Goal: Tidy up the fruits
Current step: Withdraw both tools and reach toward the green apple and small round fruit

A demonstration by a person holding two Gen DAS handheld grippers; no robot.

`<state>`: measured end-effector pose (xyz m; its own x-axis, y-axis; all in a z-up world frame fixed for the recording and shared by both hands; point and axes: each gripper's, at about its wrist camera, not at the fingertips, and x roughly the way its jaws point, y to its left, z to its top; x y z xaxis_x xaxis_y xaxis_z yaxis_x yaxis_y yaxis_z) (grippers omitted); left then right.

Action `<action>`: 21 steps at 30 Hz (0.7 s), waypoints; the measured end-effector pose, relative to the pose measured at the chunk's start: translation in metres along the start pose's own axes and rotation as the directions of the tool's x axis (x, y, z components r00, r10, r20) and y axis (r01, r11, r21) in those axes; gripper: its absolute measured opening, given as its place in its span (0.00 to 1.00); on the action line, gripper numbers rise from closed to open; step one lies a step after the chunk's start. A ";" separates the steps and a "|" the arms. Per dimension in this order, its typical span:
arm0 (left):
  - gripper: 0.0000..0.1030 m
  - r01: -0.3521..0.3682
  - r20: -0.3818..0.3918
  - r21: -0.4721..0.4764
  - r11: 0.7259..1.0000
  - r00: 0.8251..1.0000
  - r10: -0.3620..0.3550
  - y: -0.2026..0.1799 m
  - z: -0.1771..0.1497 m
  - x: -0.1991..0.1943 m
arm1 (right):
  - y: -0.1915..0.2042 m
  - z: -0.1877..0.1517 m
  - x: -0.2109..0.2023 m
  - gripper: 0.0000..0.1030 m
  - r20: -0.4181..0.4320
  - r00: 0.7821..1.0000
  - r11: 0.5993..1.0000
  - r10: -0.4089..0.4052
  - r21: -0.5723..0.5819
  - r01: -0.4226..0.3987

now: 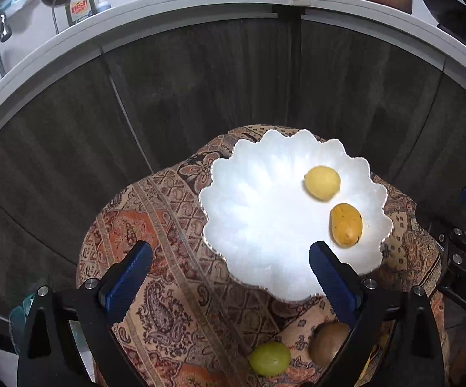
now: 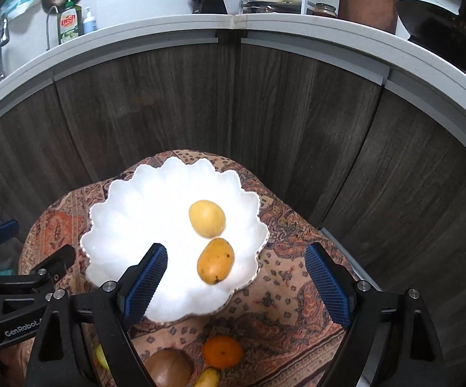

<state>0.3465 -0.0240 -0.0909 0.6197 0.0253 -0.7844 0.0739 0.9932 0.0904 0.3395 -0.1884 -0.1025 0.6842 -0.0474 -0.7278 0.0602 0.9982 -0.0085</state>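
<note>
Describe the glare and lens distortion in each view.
Left wrist view: the white plate is overexposed, its surface washed out; the countertop edge bows into an arc. Right wrist view: the plate blows out more, and the counter curves likewise.

Patterned cloth (image 1: 175,290), dish-soap bottle (image 2: 69,24)

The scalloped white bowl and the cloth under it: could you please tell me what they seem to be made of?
The scalloped white bowl looks like glossy frosted glass or glazed ceramic: bright sheen, thin metallic-looking rim; which one is unclear. The patterned cloth looks like matte woven fabric with a paisley print that drapes over the edges.
</note>
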 end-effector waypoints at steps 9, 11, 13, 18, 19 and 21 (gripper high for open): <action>0.96 -0.001 0.012 0.008 1.000 1.000 0.001 -0.002 -0.021 -0.015 | -0.003 -0.029 -0.011 0.85 -0.026 1.000 1.000 -0.004 0.012 0.004; 0.96 -0.001 0.010 0.010 1.000 1.000 0.001 -0.003 -0.027 -0.015 | -0.004 -0.034 -0.012 0.85 -0.035 0.999 1.000 -0.006 0.015 0.007; 0.96 0.002 0.003 0.014 1.000 1.000 -0.002 -0.004 -0.033 -0.014 | -0.006 -0.041 -0.012 0.85 -0.046 0.999 1.000 -0.010 0.018 0.011; 0.96 0.015 -0.021 0.015 1.000 1.000 -0.014 -0.006 -0.051 -0.009 | -0.006 -0.054 -0.011 0.85 -0.073 0.997 1.000 -0.006 0.021 0.008; 0.96 0.019 -0.026 0.014 1.000 0.999 -0.019 -0.006 -0.055 -0.008 | -0.006 -0.057 -0.011 0.85 -0.077 0.997 1.000 -0.008 0.020 0.009; 0.96 0.022 -0.037 0.013 1.000 0.999 -0.022 -0.007 -0.062 -0.006 | -0.005 -0.061 -0.010 0.85 -0.083 0.996 1.000 -0.012 0.015 0.013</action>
<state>0.2944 -0.0239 -0.1249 0.5885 0.0078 -0.8084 0.0979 0.9919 0.0809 0.2880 -0.1908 -0.1376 0.6209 -0.0562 -0.7819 0.0804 0.9967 -0.0078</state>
